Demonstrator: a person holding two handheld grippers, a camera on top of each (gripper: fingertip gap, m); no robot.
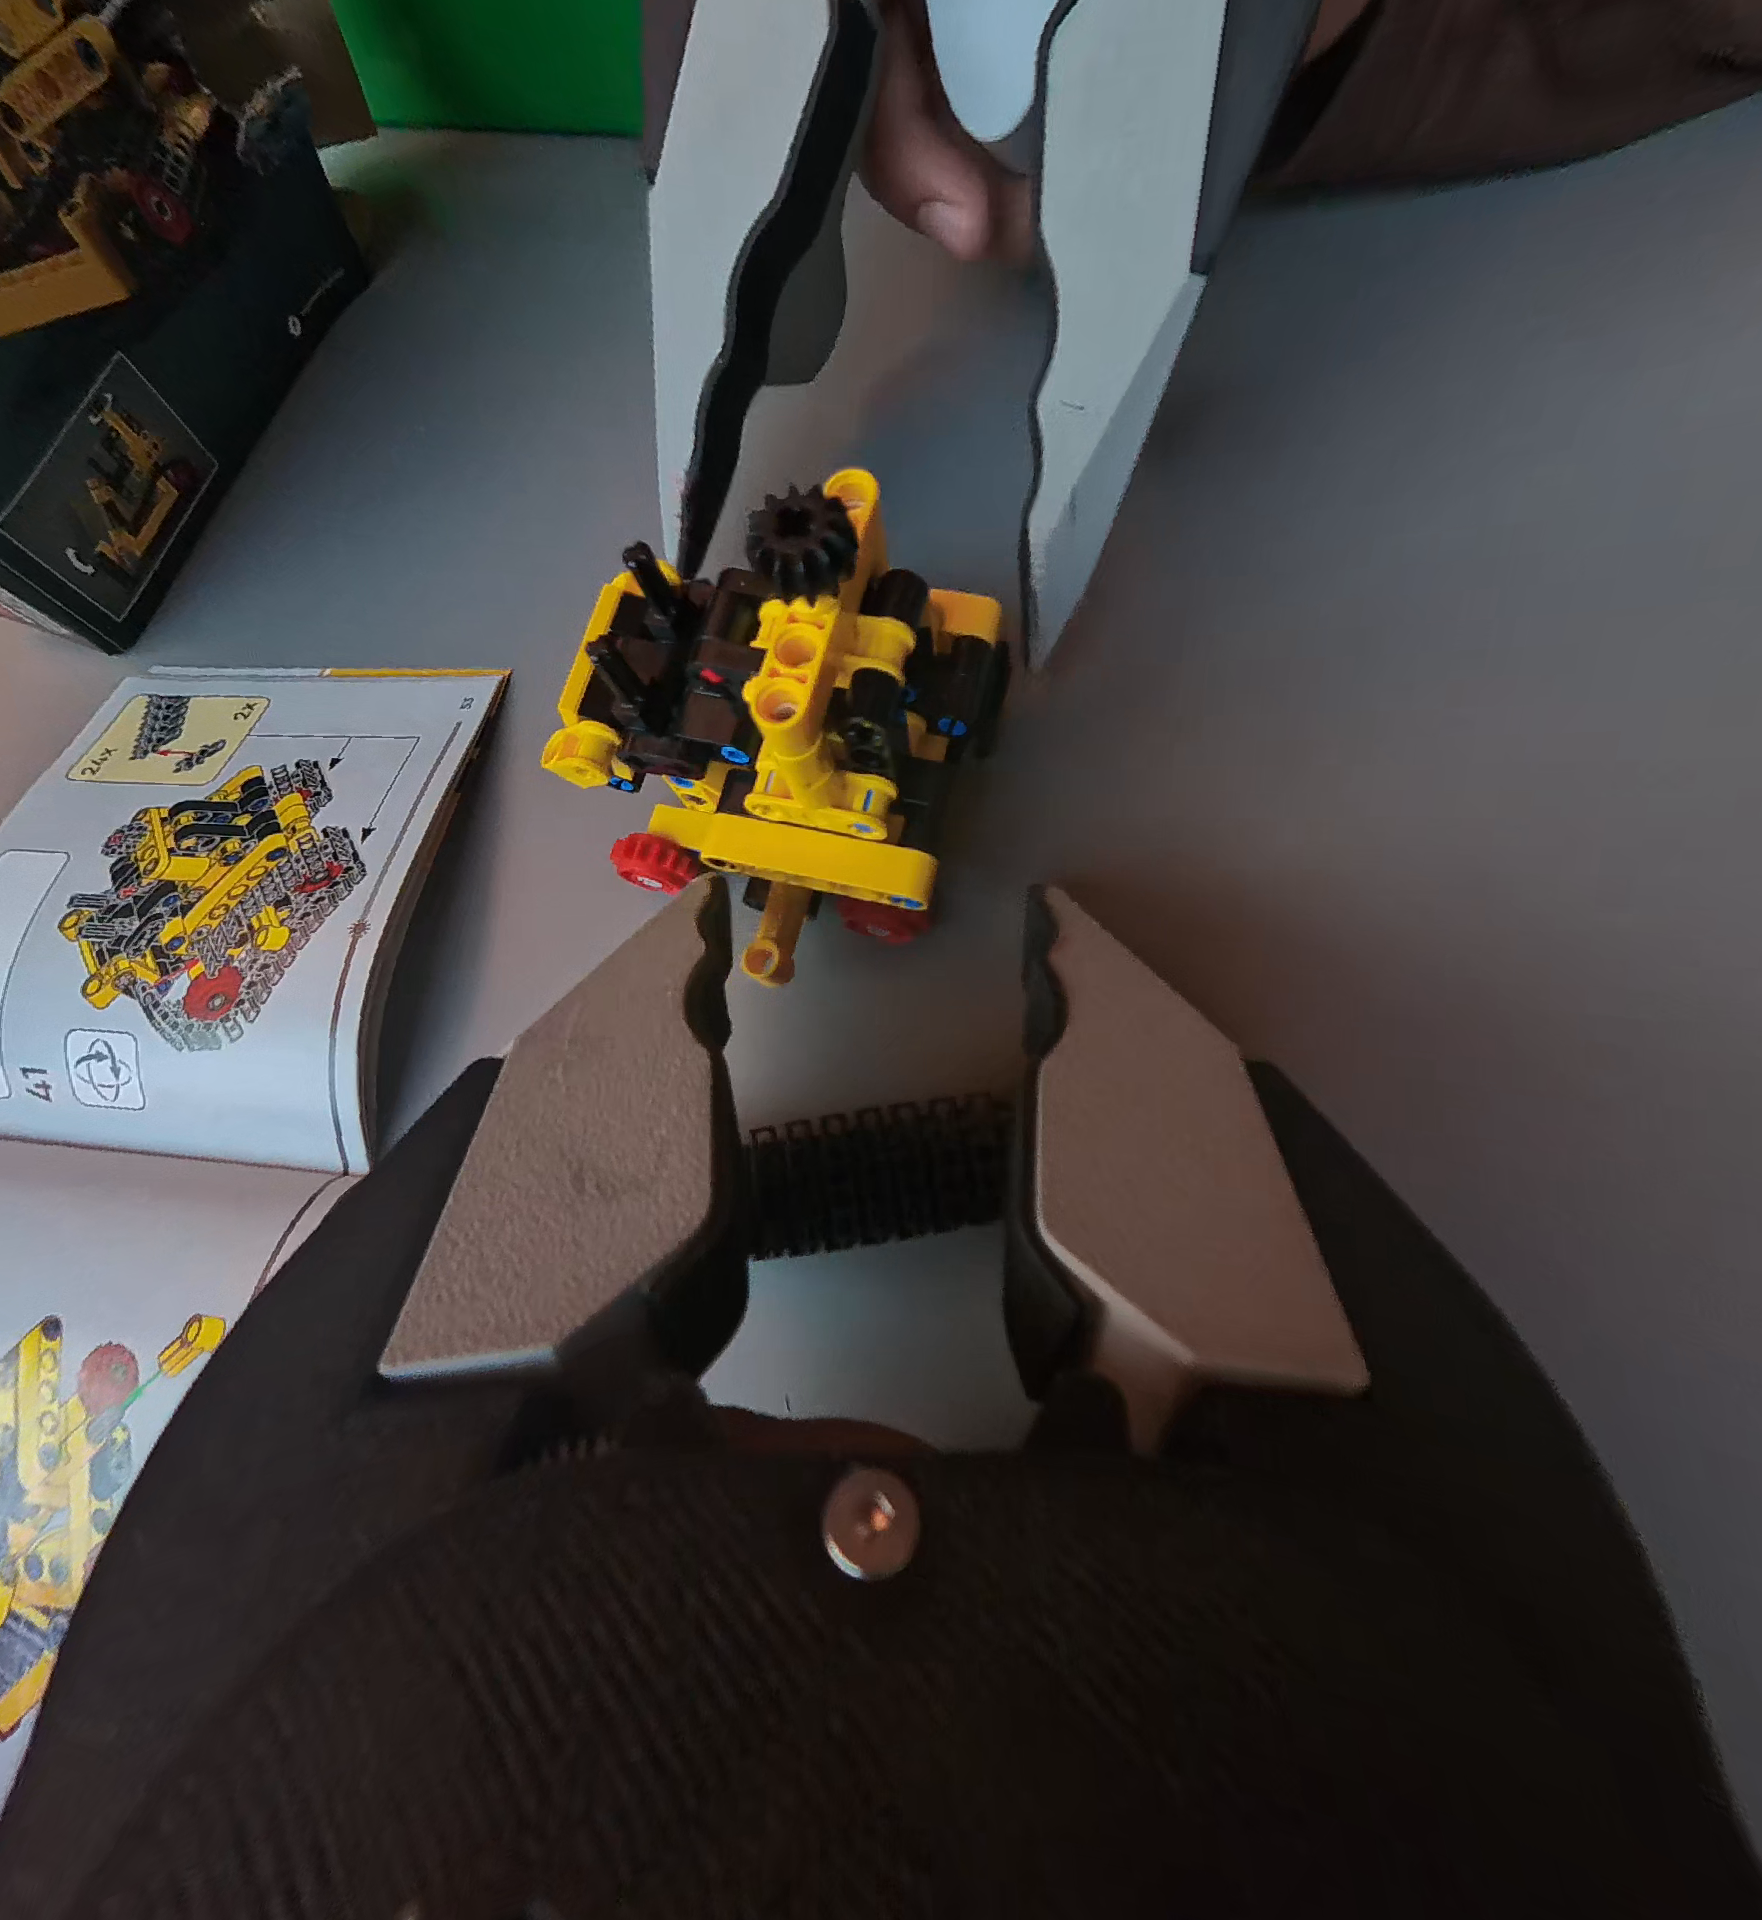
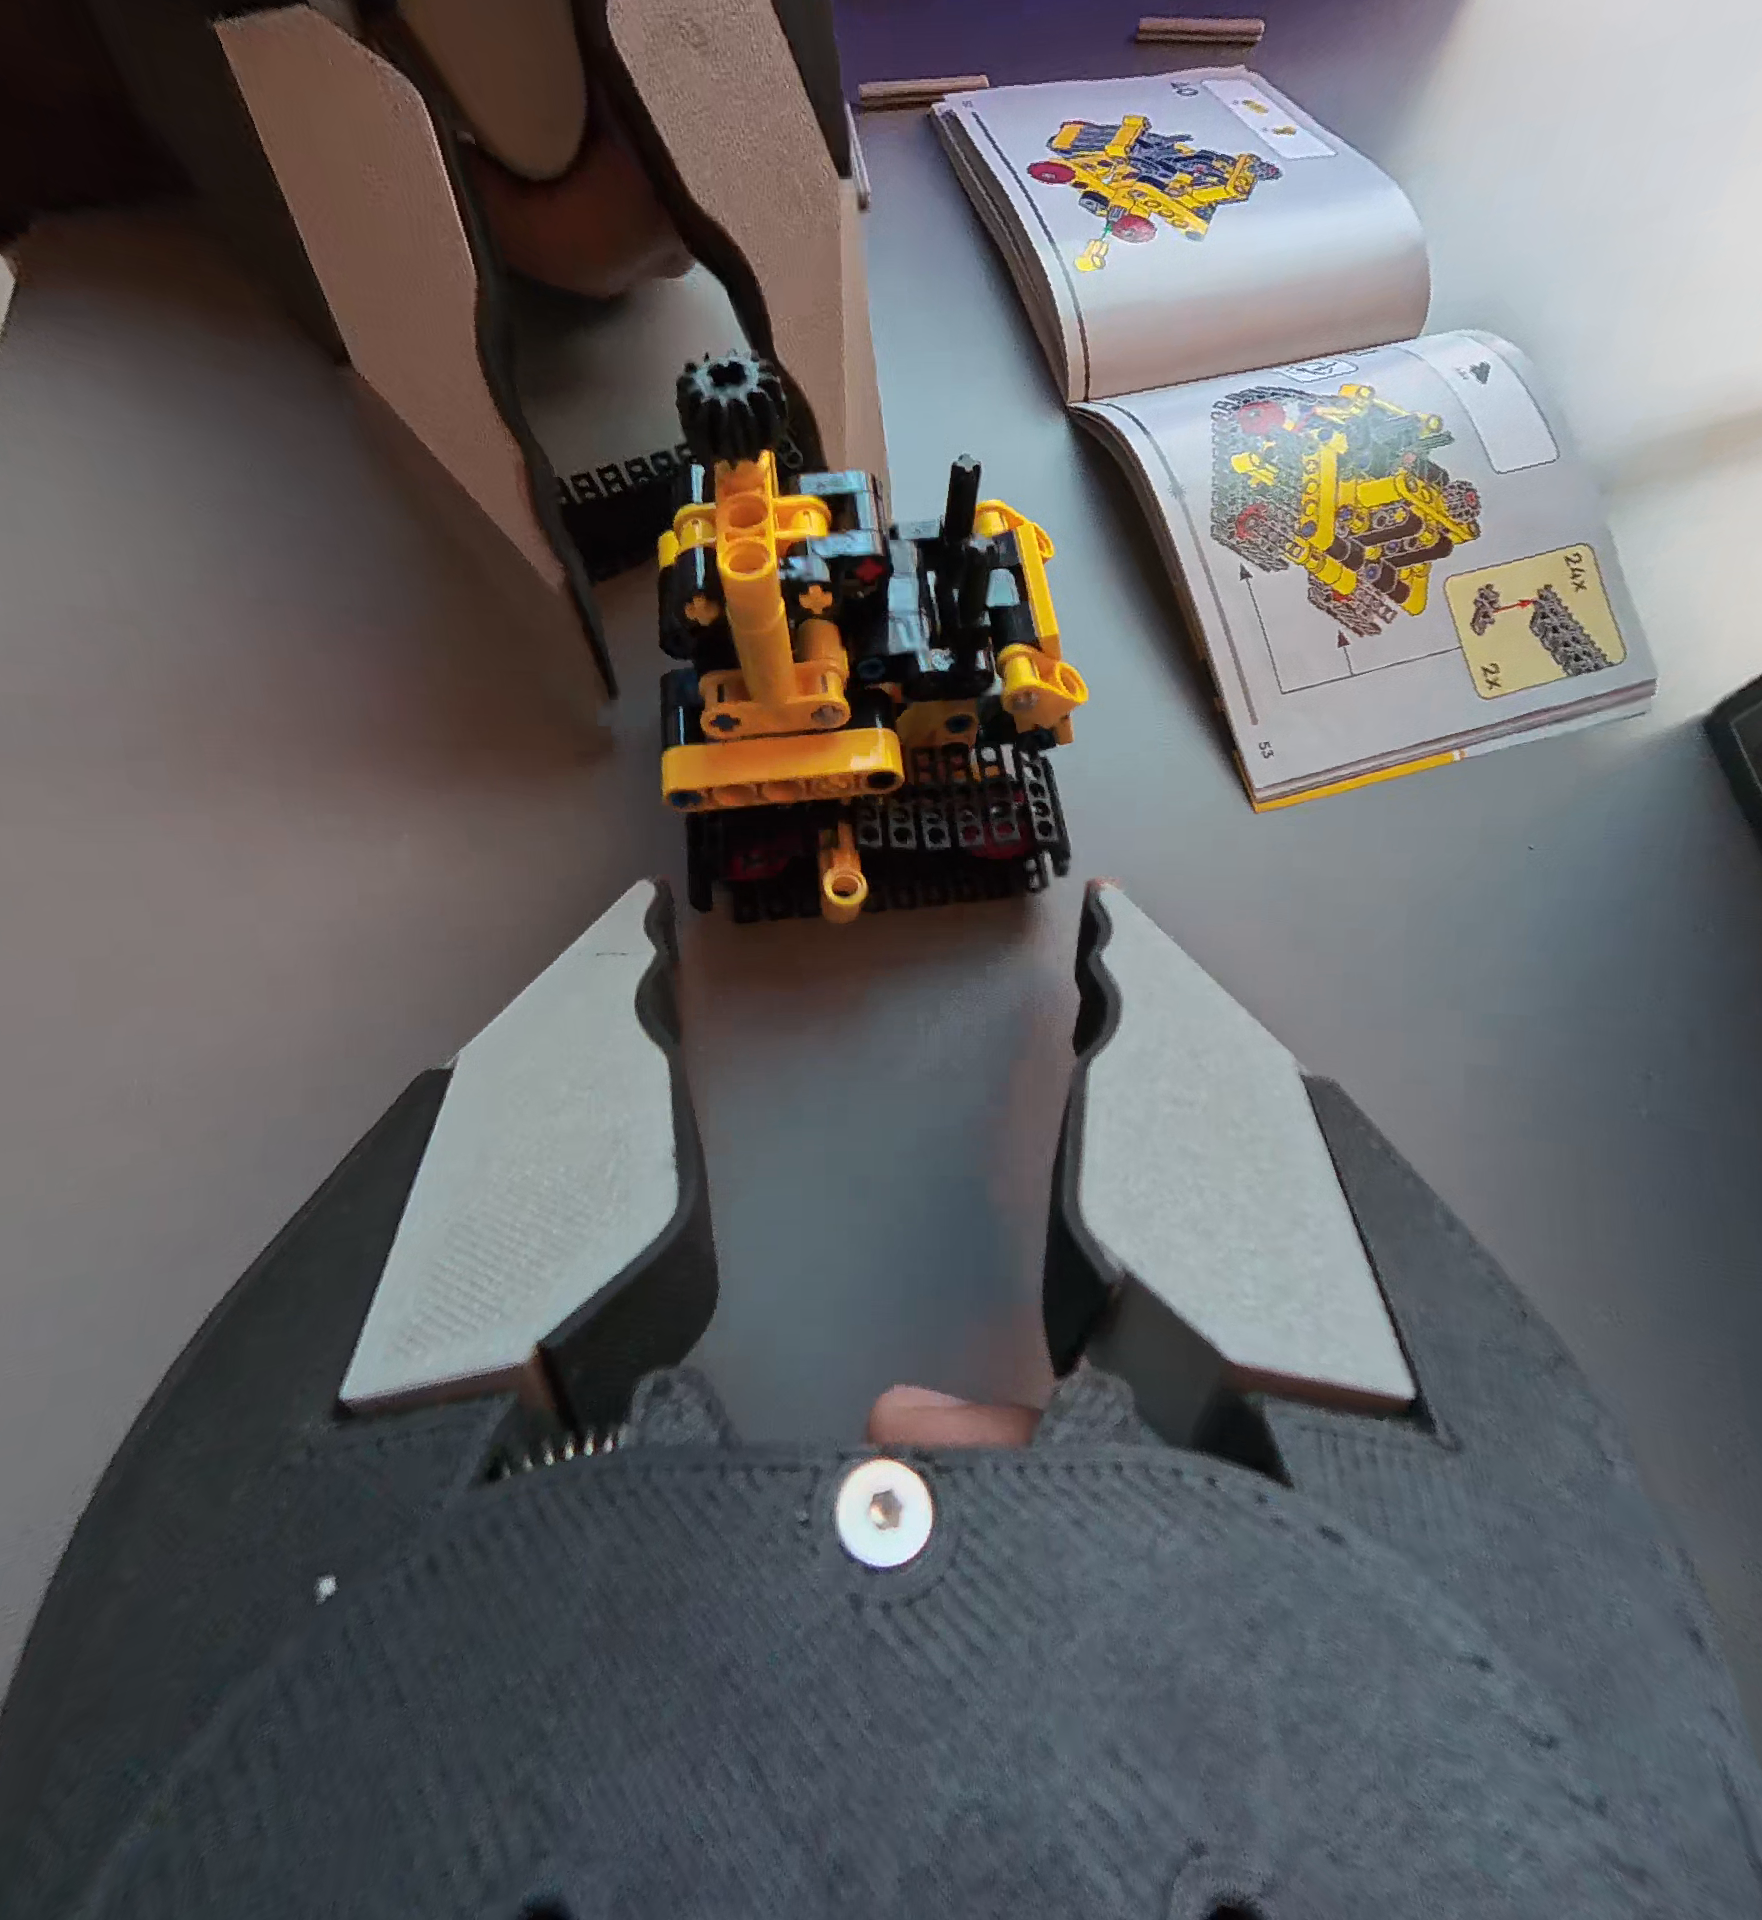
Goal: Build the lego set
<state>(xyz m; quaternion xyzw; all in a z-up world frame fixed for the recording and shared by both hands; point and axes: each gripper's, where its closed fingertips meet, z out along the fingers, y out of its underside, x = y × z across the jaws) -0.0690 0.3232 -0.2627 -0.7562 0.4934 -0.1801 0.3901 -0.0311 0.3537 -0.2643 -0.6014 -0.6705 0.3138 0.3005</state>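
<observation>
A half-built yellow and black toy bulldozer (image 1: 778, 717) stands on a smooth grey table (image 1: 1428, 727), flanked by two hand-held grippers that face each other across it. The left gripper (image 1: 872, 904) has its fingers spread wide and holds nothing; its tips sit just short of the model's side with the red wheels (image 1: 648, 862). The right gripper (image 2: 877, 899) is likewise spread wide and empty, its tips close to the side where a black track (image 2: 944, 831) is fitted. A second, loose strip of black track (image 1: 877, 1174) lies on the table between the left gripper's fingers. A black gear (image 1: 799, 540) tops a yellow post on the model.

An open instruction booklet (image 1: 202, 904) lies flat on the table beside the model, and the dark set box (image 1: 98, 301) stands beyond it, with a green panel (image 1: 487, 62) behind. Soft light falls across the bare tabletop, leaving the near fingers in shade. Part of a person's hand (image 1: 934, 187) shows behind the right gripper.
</observation>
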